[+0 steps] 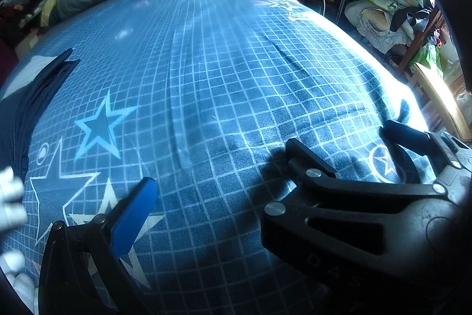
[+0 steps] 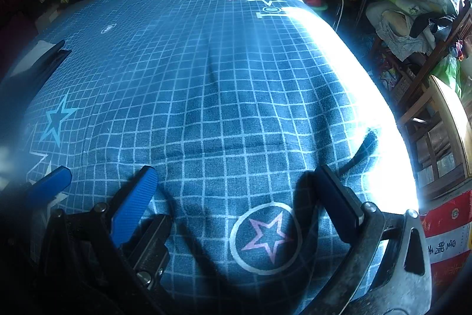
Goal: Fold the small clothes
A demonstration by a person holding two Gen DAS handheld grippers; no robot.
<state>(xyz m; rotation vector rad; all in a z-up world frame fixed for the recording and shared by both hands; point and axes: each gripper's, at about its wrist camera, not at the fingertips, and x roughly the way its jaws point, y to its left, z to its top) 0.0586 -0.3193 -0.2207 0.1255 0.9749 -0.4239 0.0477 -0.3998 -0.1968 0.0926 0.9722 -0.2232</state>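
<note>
Both jaws stand spread and empty: the left hand-held gripper and the right hand-held gripper hover low over the blue checked bed sheet, gripping nothing. The only piece of clothing in view is a dark navy garment with a white patch, lying flat on the bed at the far left edge, well apart from either gripper. It looks light, soft and floppy, so I'd pinch it at a hem or corner.

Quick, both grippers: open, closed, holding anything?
Left gripper: open, holding nothing, over the bedsheet.
Right gripper: open, holding nothing, over the same sheet.
</note>
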